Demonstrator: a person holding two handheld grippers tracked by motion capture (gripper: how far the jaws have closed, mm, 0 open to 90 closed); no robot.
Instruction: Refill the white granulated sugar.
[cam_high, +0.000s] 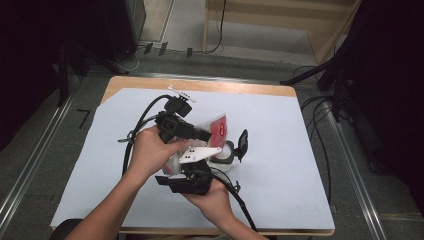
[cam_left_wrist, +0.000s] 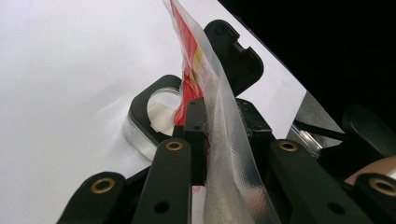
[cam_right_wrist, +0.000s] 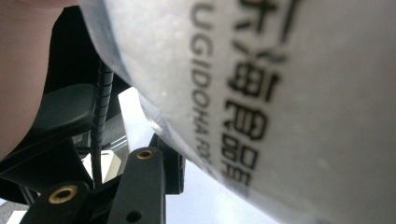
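Left gripper (cam_left_wrist: 219, 135): its two black jaws rise from the bottom edge and stand closed on a clear plastic pouch with red printed filling (cam_left_wrist: 205, 79), pads pressing the film from both sides. The pouch stands on edge between them, running from the bottom edge up to the top. Behind it lies a clear, thick-walled container with a black collar round its opening (cam_left_wrist: 154, 114), resting on the white sheet covering the table (cam_left_wrist: 60, 79). A black hinged lid (cam_left_wrist: 236, 53) stands raised behind the pouch. At lower right, part of a hand (cam_left_wrist: 376, 169) shows.
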